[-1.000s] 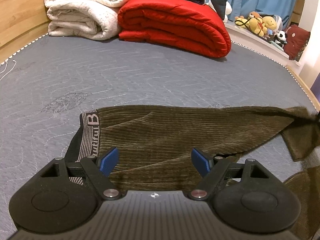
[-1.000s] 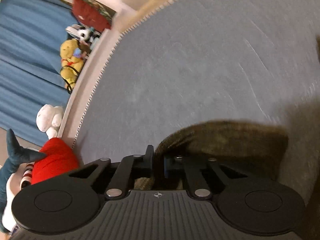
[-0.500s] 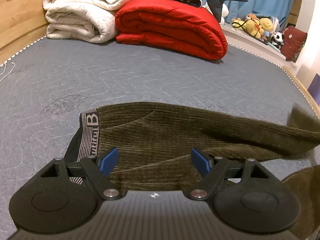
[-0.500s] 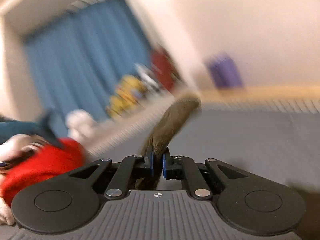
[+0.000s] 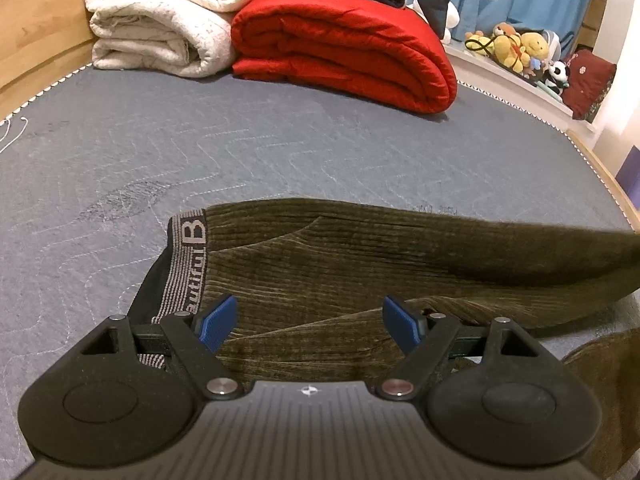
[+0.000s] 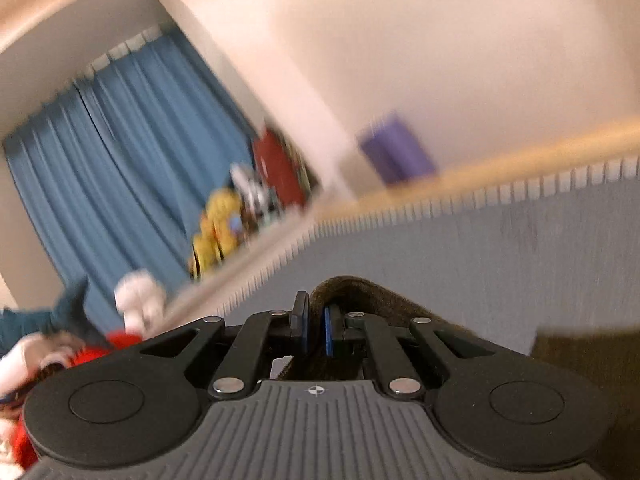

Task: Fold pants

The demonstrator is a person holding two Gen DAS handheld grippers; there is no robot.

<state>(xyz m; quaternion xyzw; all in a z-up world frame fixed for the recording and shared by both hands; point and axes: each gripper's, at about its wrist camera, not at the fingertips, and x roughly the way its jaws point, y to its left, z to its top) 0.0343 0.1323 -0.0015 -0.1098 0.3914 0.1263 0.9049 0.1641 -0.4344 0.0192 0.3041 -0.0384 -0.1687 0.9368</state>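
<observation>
Olive corduroy pants [image 5: 360, 264] lie across the grey mattress [image 5: 200, 152], their lettered striped waistband [image 5: 188, 264] at the left. My left gripper [image 5: 312, 320] hovers over the hip area with its blue pads wide apart and nothing between them: open. The far leg runs off the right edge, lifted. In the right wrist view my right gripper [image 6: 316, 330] points about level and is shut on the pants' leg end [image 6: 360, 292], a fold of brown fabric bulging over the pads. The picture there is blurred.
A rolled white blanket [image 5: 160, 28] and a folded red quilt [image 5: 348, 40] lie at the mattress's far end. Soft toys [image 5: 516, 46] sit on a ledge at the right before a blue curtain [image 6: 120, 152]. A wooden bed frame [image 6: 500, 164] borders the mattress.
My right gripper has risen and tilted up from facing the mattress to level, carrying the leg end. In the left view the far leg has lifted off the mattress at the right. The left gripper stayed put.
</observation>
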